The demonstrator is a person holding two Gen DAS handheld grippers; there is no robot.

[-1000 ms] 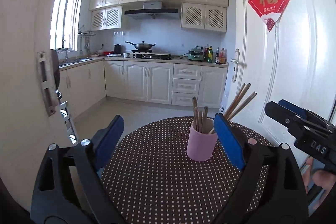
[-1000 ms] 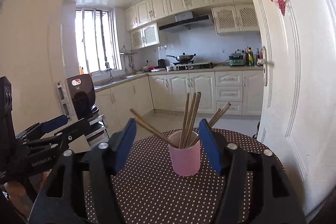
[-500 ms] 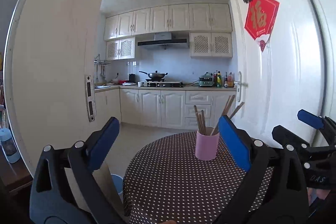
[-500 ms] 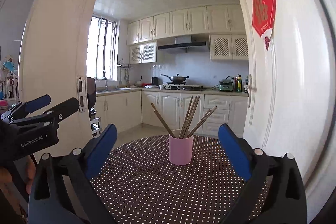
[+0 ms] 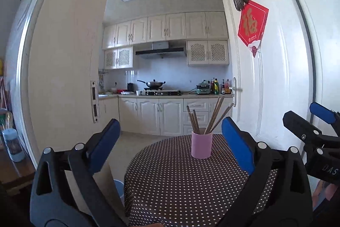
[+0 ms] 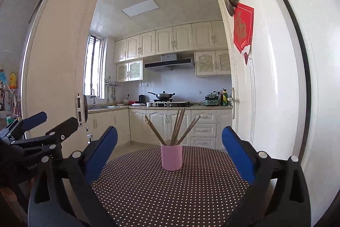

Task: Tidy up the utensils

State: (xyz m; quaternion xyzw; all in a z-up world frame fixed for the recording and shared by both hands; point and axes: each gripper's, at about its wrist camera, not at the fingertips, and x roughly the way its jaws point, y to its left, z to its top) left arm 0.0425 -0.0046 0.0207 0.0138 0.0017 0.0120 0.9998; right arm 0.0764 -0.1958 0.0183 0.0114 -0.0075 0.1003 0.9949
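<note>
A pink cup (image 5: 201, 144) (image 6: 171, 156) stands upright on a round table with a dark polka-dot cloth (image 5: 180, 184) (image 6: 170, 190). Several wooden chopsticks (image 5: 214, 115) (image 6: 177, 127) stand in it, fanned out. My left gripper (image 5: 170, 135) is open and empty, held back from the cup. My right gripper (image 6: 170, 146) is open and empty, also well short of the cup. The right gripper shows at the right edge of the left wrist view (image 5: 312, 127); the left gripper shows at the left edge of the right wrist view (image 6: 40, 129).
A white door (image 5: 272, 78) (image 6: 265, 78) with a red paper sign stands open just right of the table. A white wall and door frame (image 5: 63, 78) are on the left. A blue bin (image 5: 119, 187) sits on the floor by the table. Kitchen cabinets (image 6: 170, 120) line the back.
Both grippers have pulled back and away from the cup, which now looks smaller and farther. Both stay open and empty. The cup and chopsticks have not moved.
</note>
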